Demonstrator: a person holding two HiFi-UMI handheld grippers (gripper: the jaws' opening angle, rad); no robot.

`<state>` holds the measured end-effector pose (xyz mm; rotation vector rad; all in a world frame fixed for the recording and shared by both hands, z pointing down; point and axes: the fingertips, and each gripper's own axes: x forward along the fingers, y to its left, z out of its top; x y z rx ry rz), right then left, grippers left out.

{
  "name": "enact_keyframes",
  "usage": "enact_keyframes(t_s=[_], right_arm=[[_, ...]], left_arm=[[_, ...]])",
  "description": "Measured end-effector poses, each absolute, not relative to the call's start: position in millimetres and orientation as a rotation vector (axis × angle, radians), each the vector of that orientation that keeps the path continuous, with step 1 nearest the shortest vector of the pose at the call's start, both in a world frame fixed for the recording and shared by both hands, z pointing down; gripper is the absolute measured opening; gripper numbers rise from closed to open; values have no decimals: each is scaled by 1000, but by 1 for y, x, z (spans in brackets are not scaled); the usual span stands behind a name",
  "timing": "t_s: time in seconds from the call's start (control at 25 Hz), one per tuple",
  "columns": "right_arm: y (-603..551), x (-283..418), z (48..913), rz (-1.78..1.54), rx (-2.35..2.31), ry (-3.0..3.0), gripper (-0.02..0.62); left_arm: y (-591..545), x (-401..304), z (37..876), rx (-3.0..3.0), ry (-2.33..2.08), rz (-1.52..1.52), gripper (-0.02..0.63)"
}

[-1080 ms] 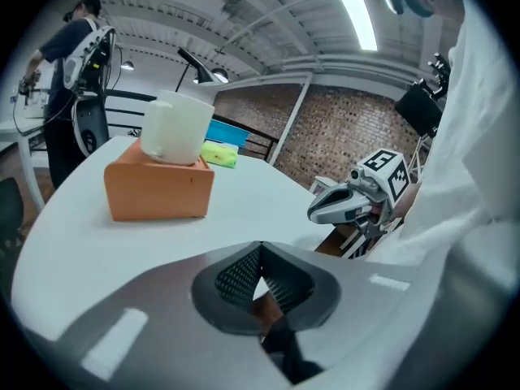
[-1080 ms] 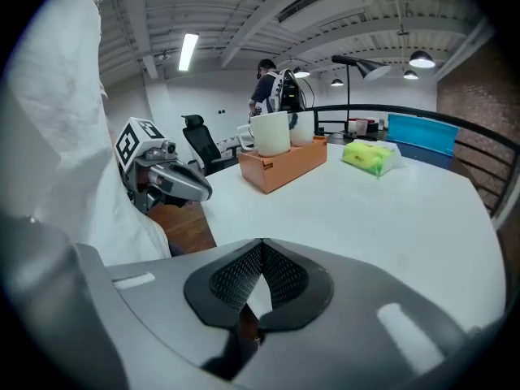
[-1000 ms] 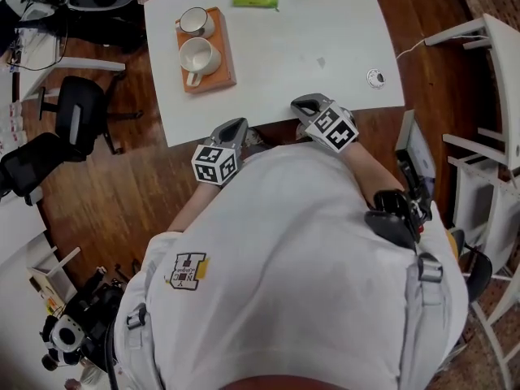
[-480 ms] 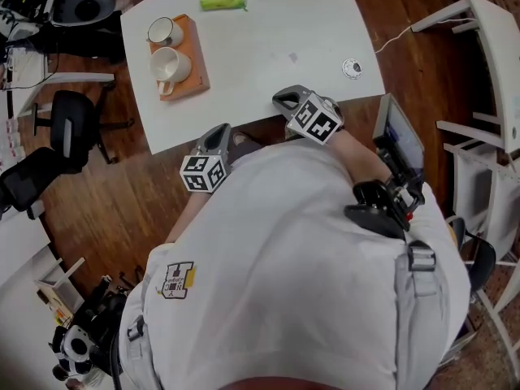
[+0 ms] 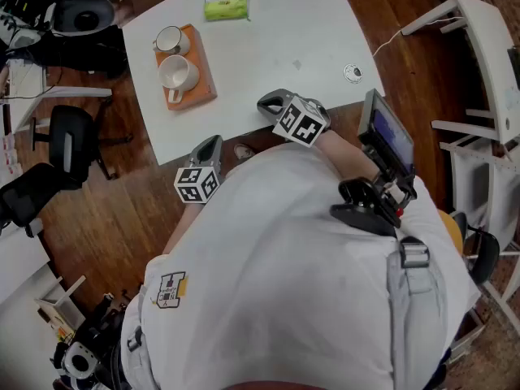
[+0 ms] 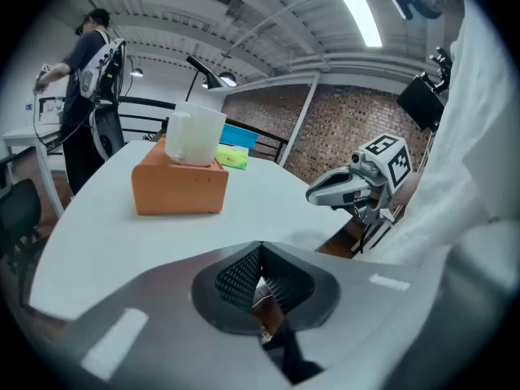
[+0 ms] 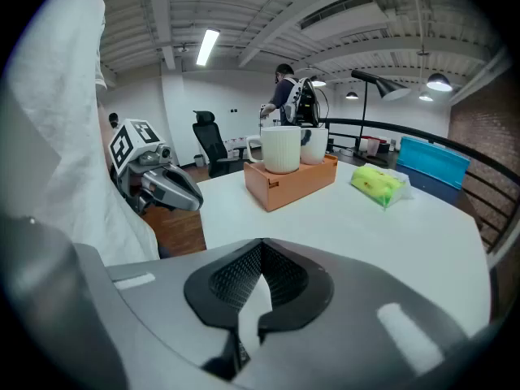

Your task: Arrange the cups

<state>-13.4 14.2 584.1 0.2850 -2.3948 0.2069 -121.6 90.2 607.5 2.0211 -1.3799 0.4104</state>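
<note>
Two pairs of tongs hang at the near edge of the surface (image 5: 276, 47), close against the person's body. The left tongs (image 5: 213, 140) sit right at the rim, and the right tongs (image 5: 266, 101) have their tip just over the white top. Both have their jaws pressed together with nothing between them. Over the last second they have only drifted a little along that edge, the right one slightly toward the tray side, while the cups have kept their places. No cup has been handled in that time. Beyond the tongs lies a broad bare stretch of white, open room for a reach. A small round disc (image 5: 353, 72) on a cable lies near the right corner. Farther off, the orange tray (image 5: 201, 89) sits close to the left edge, leaving little margin on that side. It carries the large cup (image 5: 179, 73) and, just behind it, the small cup (image 5: 170, 41), both upright and side by side. That would fit cups already arranged or cups waiting to be moved. A green packet (image 5: 226, 8) lies by the far edge.
</note>
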Motion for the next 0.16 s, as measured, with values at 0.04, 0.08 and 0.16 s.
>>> enact_keyframes(t_s=[0.04, 0.08, 0.16], right_arm=[[16, -19, 583, 199, 278, -2395, 0], [18, -25, 581, 192, 271, -2395, 0], [22, -35, 580, 180, 257, -2393, 0]], left_arm=[[93, -126, 607, 2020, -1381, 411, 0], [97, -129, 608, 2020, -1381, 412, 0], [105, -134, 608, 2022, -1377, 414, 0]])
